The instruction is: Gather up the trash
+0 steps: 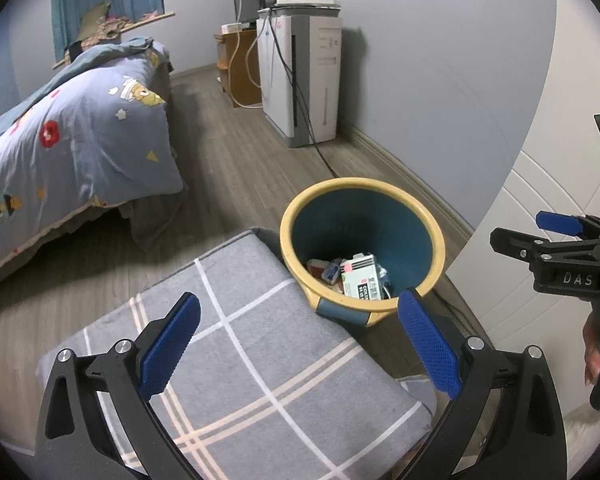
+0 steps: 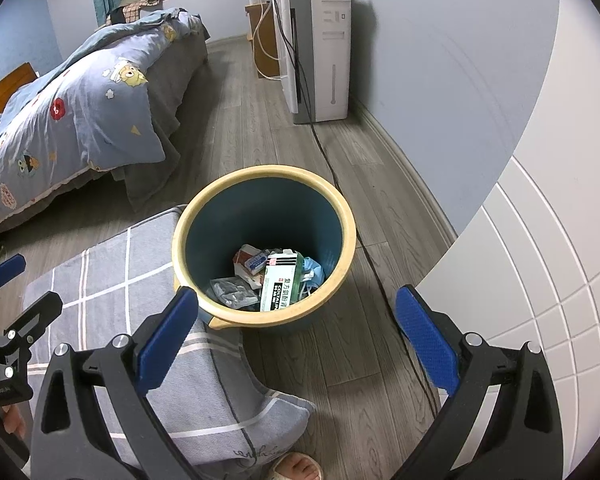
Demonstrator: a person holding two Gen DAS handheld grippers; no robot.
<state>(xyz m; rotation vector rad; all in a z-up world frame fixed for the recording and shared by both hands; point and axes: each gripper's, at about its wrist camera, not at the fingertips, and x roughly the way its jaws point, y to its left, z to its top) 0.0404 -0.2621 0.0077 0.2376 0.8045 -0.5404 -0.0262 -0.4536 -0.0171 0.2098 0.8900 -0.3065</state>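
Note:
A blue trash bin with a yellow rim [image 1: 288, 216] [image 2: 350, 232] stands on the wood floor beside a grey checked cushion [image 1: 260, 360] [image 2: 100, 292]. Inside lie a white and green box [image 1: 362, 280] [image 2: 278, 284], a blue face mask [image 2: 314, 270], a clear wrapper [image 2: 230, 292] and other scraps. My left gripper [image 1: 300, 340] is open and empty above the cushion, just short of the bin. My right gripper [image 2: 298, 336] is open and empty above the bin's near rim; it also shows in the left wrist view [image 1: 560, 232].
A bed with a blue patterned quilt [image 1: 72, 128] [image 2: 80, 96] is at the left. A white air purifier [image 1: 304, 80] [image 2: 320, 48] stands by the wall, its black cable [image 2: 364, 248] running along the floor past the bin. A white panelled door [image 2: 540, 260] is at the right.

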